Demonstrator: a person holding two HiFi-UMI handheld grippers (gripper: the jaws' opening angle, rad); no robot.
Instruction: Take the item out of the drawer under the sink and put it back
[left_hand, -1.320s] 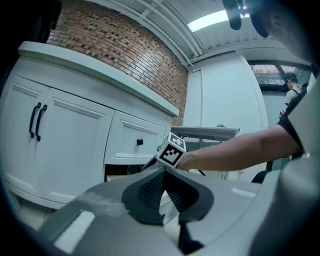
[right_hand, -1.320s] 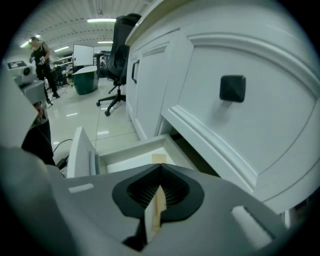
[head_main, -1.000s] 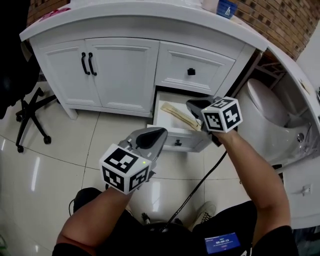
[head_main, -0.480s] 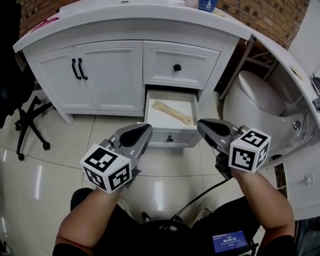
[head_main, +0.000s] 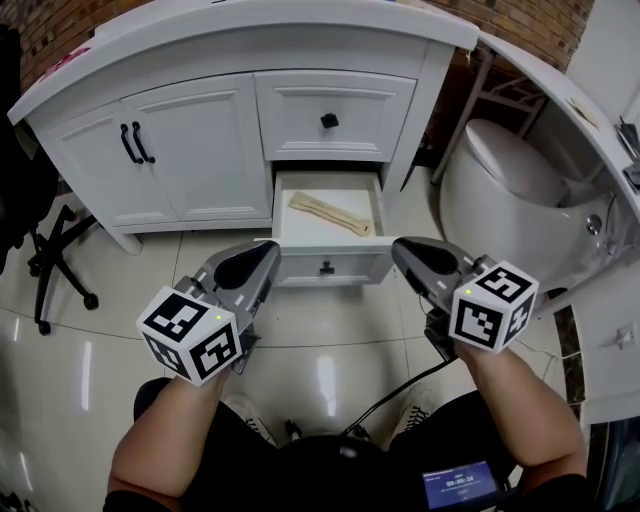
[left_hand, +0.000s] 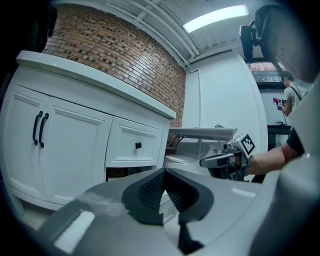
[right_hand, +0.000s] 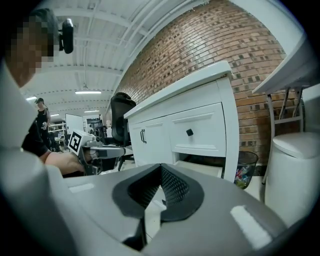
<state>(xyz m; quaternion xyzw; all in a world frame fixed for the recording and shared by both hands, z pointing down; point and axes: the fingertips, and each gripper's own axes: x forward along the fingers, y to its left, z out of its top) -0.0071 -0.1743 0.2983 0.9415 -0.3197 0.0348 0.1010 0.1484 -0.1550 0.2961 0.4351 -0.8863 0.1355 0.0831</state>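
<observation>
Hovering pressed together, left claw (head_main: 255, 266) and right claw (head_main: 408, 256) face the drawer (head_main: 300, 266)'s flat tan strip (head_main: 330, 215).

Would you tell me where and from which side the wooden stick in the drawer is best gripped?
Probably mid-length, from straight above: the wooden stick lies flat and slanted in the open drawer, so jaws close across its narrow width. The right gripper, shut now, must open first.
</observation>
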